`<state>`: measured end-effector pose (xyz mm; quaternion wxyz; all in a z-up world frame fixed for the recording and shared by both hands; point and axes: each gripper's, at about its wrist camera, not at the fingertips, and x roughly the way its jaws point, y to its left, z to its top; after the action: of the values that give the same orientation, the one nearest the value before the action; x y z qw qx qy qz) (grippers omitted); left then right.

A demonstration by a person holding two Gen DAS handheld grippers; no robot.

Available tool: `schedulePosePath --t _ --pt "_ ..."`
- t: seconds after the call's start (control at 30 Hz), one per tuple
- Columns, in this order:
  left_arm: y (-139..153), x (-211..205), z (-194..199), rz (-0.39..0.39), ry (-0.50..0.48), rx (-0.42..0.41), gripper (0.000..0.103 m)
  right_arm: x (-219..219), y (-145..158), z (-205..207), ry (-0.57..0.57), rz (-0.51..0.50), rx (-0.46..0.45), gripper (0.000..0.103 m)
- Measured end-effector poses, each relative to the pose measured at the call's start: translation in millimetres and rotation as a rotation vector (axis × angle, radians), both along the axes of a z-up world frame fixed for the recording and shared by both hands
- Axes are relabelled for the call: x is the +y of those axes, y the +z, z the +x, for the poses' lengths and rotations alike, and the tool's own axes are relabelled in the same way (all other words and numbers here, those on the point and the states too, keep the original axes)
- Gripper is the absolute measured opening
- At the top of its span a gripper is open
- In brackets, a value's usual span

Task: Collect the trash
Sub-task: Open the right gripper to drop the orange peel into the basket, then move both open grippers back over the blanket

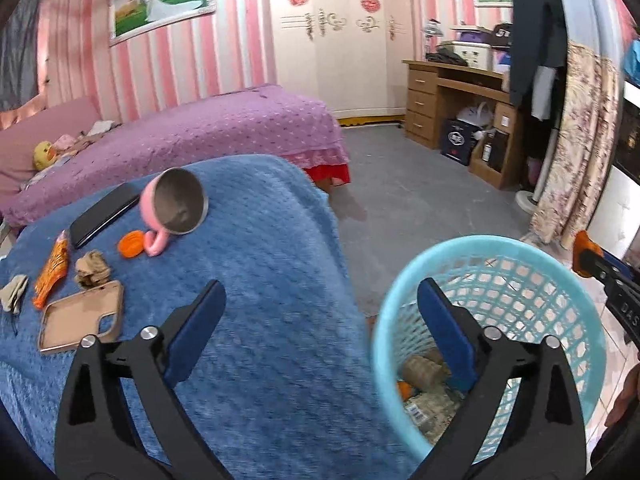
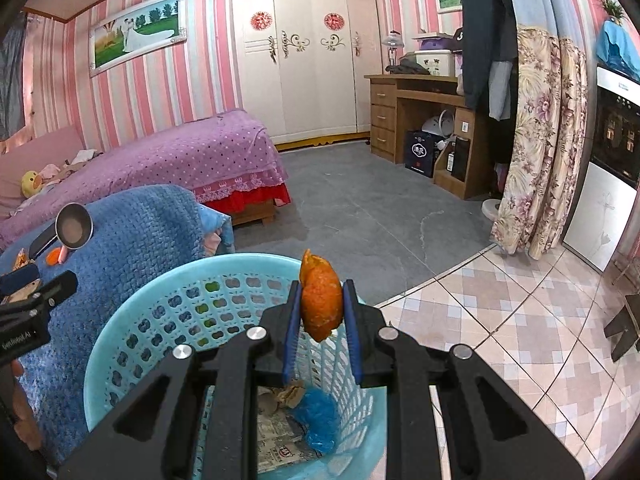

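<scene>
The right tongs are pinched on a piece of orange peel, which is held above the open mouth of the light blue basket. The left tongs are spread wide with nothing between them; one finger is seen over the blue blanket, the other over the basket's mouth. In the basket, crumpled brown paper, a blue plastic scrap and printed paper are seen, partly hidden by the right tongs. The basket is stood on the floor just beside the blanket-covered surface, whose true nature is concealed by the blanket.

On the blanket, near its far edge, a pink cup is laid on its side, mouth towards the camera, with an orange peel piece touching its handle and a black phone just beside it. Towards the left edge, a crumpled brown paper wad, an orange wrapper, a smaller beige scrap and a tan phone case are gathered close together. The wrapper's print cannot be read.

Behind, a bed under a purple cover and a wooden desk are seen.
</scene>
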<state>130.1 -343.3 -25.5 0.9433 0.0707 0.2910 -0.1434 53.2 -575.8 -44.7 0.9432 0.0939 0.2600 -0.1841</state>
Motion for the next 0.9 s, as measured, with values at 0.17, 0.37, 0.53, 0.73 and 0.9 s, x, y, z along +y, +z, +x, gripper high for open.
schedulePosePath --t 0.17,0.37,0.53,0.73,0.9 --pt "0.8 18.3 8.2 -0.014 0.035 0.012 0.095 9.5 3.9 5.3 0.017 -0.013 0.002 0.022" --pt "5.2 38.3 8.7 -0.002 0.063 -0.013 0.097 19.9 8.6 8.7 0.013 -0.043 0.006 0.043" --pt "9.8 55.0 8.6 0.007 0.083 -0.026 0.097 29.2 14.4 10.2 0.005 -0.044 -0.014 0.071" --pt "17.5 82.6 8.7 0.006 0.113 -0.037 0.097 47.4 18.3 18.4 -0.033 -0.087 0.004 0.098" --pt "23.0 105.7 8.4 0.007 0.138 -0.048 0.097 63.4 22.0 26.8 -0.029 -0.066 0.0 0.098"
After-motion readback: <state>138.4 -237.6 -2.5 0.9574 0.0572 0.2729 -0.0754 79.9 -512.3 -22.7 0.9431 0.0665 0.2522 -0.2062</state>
